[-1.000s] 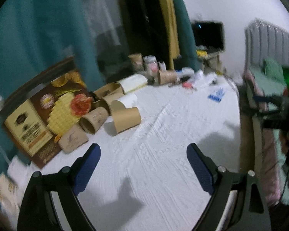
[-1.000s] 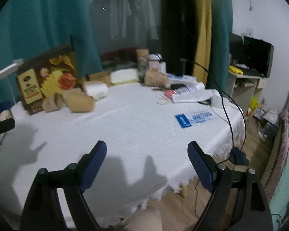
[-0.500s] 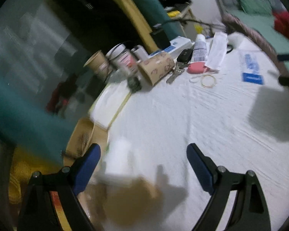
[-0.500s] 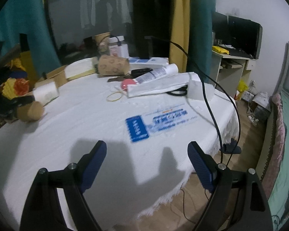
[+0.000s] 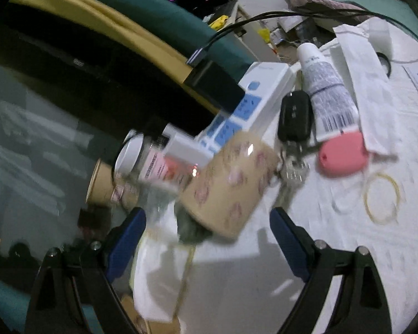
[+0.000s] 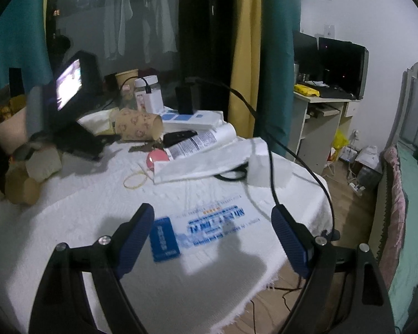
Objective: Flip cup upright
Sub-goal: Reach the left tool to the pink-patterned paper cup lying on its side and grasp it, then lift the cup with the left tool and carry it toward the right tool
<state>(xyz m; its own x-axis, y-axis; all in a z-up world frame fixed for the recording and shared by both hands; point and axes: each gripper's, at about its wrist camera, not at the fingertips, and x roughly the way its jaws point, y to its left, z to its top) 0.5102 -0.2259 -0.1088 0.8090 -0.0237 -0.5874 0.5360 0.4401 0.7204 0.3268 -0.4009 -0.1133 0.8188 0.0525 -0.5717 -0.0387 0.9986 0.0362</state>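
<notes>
A brown paper cup with pink prints (image 5: 231,183) lies on its side on the white tablecloth, close in front of my open left gripper (image 5: 209,236), just above the gap between the blue fingers. In the right wrist view the same cup (image 6: 138,125) lies at the back left, its mouth to the right, with the left gripper's body (image 6: 69,111) beside it. My right gripper (image 6: 213,236) is open and empty, low over the table's near right part above a blue printed sheet (image 6: 209,225).
Beside the cup lie car keys (image 5: 294,117), a pink disc (image 5: 342,156), a white tube (image 5: 326,94), a rubber band (image 5: 381,197) and a power strip (image 5: 245,111). A jar (image 5: 153,161) and upright cup (image 5: 100,181) stand behind. More cups (image 6: 25,183) lie at left. A black cable (image 6: 276,167) crosses the table.
My left gripper has swung from the cups by the box to the printed cup at the back and closed in on it. My right gripper turned right and moved slightly forward.
</notes>
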